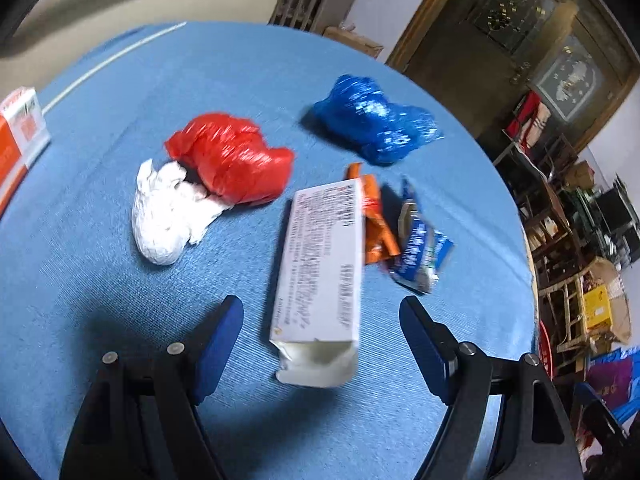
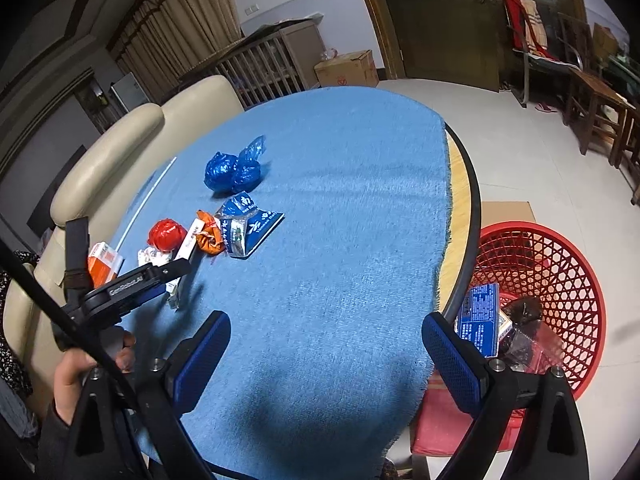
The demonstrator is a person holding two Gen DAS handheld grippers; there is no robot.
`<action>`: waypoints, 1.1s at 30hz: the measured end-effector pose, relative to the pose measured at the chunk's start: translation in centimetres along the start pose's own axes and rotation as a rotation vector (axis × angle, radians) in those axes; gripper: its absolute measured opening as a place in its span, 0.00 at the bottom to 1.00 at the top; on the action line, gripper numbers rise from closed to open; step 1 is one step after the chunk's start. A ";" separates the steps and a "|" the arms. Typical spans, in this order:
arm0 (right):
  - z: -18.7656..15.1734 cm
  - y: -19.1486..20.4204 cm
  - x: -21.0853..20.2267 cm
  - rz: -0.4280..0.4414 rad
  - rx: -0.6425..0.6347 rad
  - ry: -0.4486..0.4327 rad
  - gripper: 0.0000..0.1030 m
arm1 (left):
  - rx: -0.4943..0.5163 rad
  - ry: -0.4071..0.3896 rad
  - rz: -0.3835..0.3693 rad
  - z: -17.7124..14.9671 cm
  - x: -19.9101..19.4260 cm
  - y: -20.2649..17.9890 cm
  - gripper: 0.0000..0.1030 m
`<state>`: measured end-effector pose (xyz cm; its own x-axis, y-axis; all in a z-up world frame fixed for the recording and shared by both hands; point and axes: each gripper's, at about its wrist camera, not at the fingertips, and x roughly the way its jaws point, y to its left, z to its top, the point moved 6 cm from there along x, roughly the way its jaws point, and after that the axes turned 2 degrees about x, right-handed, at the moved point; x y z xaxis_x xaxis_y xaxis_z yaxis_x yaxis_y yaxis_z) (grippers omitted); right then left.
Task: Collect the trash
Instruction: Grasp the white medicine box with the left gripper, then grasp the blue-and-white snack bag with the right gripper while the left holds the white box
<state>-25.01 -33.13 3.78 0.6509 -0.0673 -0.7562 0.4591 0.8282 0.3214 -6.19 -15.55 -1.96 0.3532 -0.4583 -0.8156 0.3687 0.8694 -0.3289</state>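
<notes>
Fingers of the left gripper (image 1: pixel 322 328) stand wide apart, nothing pinched; the torn end of a white carton (image 1: pixel 320 280) lies on the desk (image 1: pixel 80 260) between them, pads clear of it. Right gripper (image 2: pixel 326 344) is also spread and empty, over bare blue cloth near the desk edge. Beside the carton: an orange wrapper (image 1: pixel 378 224) and a blue-white packet (image 1: pixel 418 248), touching. Further out, a crumpled white tissue (image 1: pixel 168 220) rests against a red plastic bag (image 1: pixel 236 156). A blue plastic bag (image 1: pixel 374 118) sits farthest, apart. Red basket (image 2: pixel 568 256) stands on the floor beside the desk, already holding a blue box (image 2: pixel 480 320) and dark scraps.
</notes>
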 end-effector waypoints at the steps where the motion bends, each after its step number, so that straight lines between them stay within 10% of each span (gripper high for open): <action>1: 0.0 0.0 0.1 0.001 0.000 0.002 0.95 | -0.016 0.005 -0.004 0.0 0.3 0.3 0.78; 9: 0.3 0.6 1.5 0.017 -0.011 0.028 0.95 | -0.043 -0.011 -0.038 0.7 0.8 0.5 0.78; 11: 0.2 0.8 1.7 0.020 -0.015 0.030 0.95 | 0.009 0.010 -0.012 0.5 1.2 0.0 0.41; 27: 0.6 1.6 3.0 0.050 -0.019 0.042 0.95 | 0.194 -0.042 0.187 -1.8 -3.9 1.6 0.41; 33: 0.7 3.1 3.9 0.069 -0.042 0.053 0.95 | 0.184 -0.028 0.177 -2.6 -3.9 2.4 0.71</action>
<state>-20.64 -31.28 2.25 0.6469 0.0196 -0.7623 0.3874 0.8526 0.3507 -8.89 -11.25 -0.76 0.4488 -0.3088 -0.8386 0.4480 0.8897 -0.0879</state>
